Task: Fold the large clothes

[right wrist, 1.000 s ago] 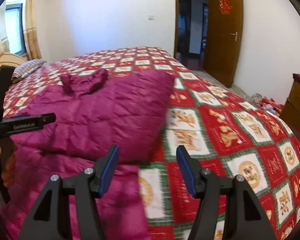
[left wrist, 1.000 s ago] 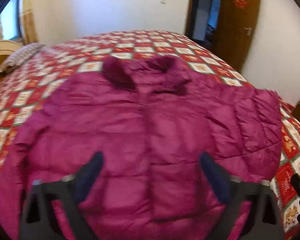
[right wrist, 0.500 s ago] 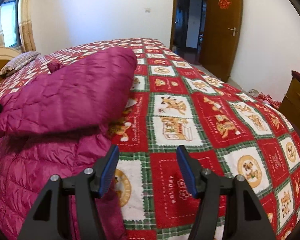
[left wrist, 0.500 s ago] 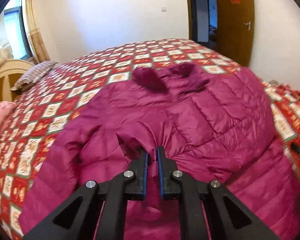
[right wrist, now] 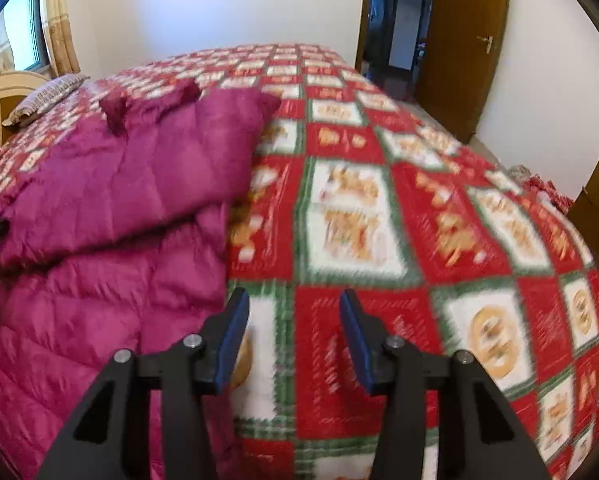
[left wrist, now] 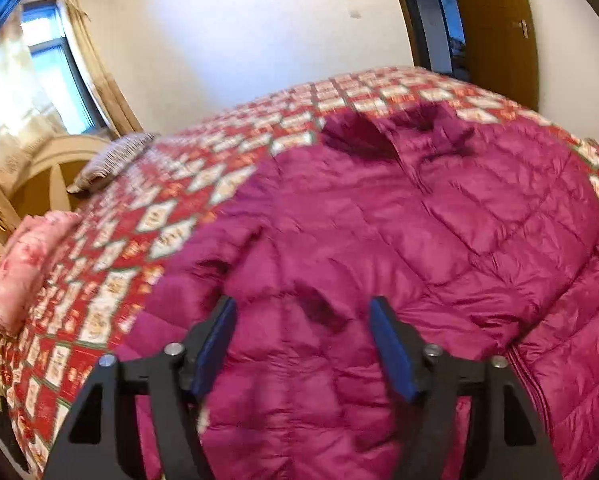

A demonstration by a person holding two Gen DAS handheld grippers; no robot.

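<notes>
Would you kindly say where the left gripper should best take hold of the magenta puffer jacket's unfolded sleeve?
Probably at the sleeve's outer edge, from the bedspread side: it lies spread flat, clear of the jacket body, so open jaws can straddle it.

Left hand-held gripper (left wrist: 301, 344) just opened, right hand-held gripper (right wrist: 293, 340) narrowing.

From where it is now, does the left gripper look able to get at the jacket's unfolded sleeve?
Probably yes. The left gripper, jaws just opened and empty, hangs over the magenta jacket; the sleeve lies flat on the quilt just beside it, nothing covering it.
</notes>
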